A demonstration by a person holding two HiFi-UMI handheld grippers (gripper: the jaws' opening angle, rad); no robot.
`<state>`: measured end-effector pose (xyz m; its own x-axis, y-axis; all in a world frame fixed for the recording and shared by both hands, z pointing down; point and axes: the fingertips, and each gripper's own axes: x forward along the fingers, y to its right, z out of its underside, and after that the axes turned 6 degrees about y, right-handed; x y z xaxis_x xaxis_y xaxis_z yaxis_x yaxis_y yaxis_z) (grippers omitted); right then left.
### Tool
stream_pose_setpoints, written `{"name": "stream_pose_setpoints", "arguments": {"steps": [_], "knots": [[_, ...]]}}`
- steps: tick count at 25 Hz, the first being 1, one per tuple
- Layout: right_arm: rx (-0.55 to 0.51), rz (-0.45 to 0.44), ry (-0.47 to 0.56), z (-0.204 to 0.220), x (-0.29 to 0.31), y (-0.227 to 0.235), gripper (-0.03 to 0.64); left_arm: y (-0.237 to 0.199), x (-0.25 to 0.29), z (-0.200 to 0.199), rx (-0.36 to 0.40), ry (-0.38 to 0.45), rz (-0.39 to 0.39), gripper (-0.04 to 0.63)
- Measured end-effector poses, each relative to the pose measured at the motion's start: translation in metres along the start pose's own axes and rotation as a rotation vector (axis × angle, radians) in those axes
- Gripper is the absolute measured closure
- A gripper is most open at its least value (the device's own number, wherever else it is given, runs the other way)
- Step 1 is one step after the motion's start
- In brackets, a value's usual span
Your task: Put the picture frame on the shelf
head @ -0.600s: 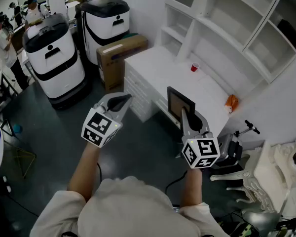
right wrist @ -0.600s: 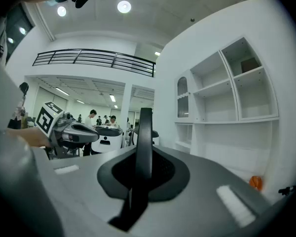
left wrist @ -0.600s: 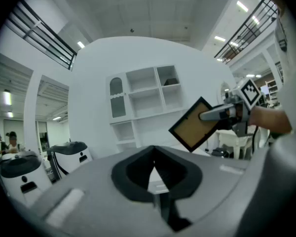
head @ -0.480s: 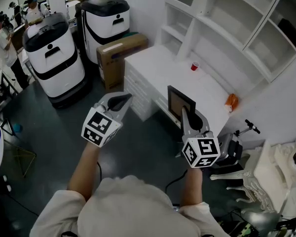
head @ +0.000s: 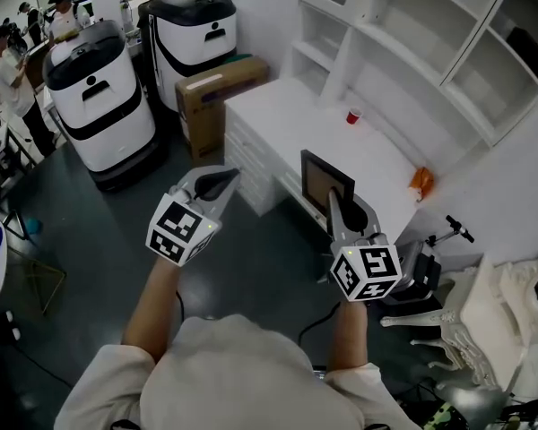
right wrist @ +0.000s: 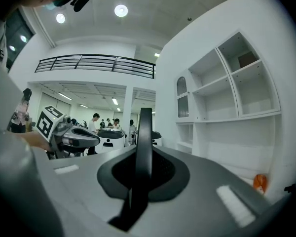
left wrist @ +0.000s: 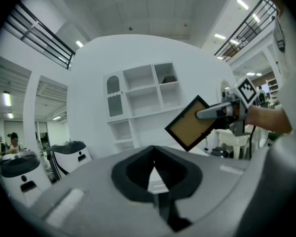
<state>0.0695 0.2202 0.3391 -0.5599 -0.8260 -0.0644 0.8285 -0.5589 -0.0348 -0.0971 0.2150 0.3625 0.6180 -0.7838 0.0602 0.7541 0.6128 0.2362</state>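
The right gripper [head: 336,206] is clenched on a black-rimmed rectangular picture frame with a brown panel [head: 324,183]. Its jaws pinch the frame's lower edge, and the right gripper view shows the frame edge-on as a thin dark bar between them. The frame stands roughly upright in the air at the front edge of the white worktop with drawers [head: 287,119], with its panel towards the person. It rests on nothing. In the left gripper view it appears tilted like a diamond, with the white wall-mounted shelf unit with open compartments [head: 403,38] behind it.

The left gripper [head: 222,179] is held level over the dark floor [head: 99,240], well left of the frame. Its jaws are drawn together at the tips with nothing between them.

A small red cup [head: 353,117] stands on the worktop towards its back edge. A crumpled orange thing [head: 420,184] lies near the right end. A brown cardboard box [head: 220,97] sits on the floor against the worktop's left end. Beside it stand two white-and-black machines [head: 99,97].
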Motion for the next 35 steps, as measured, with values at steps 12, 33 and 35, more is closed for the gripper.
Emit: {"name": "stream_pose_setpoints", "arguments": {"steps": [12,33,35], "knots": [[0.038,-0.017,0.002,0.013,-0.024,0.04,0.6,0.041,0.018,0.01,-0.015,-0.044,-0.035,0.597],[0.017,0.084,-0.02,0.034,0.072,0.127,0.6,-0.034,0.148,0.035,-0.037,-0.017,0.043,0.597],[0.013,0.085,-0.022,0.035,0.096,0.134,0.6,-0.055,0.166,0.038,-0.038,-0.014,0.047,0.597]]}}
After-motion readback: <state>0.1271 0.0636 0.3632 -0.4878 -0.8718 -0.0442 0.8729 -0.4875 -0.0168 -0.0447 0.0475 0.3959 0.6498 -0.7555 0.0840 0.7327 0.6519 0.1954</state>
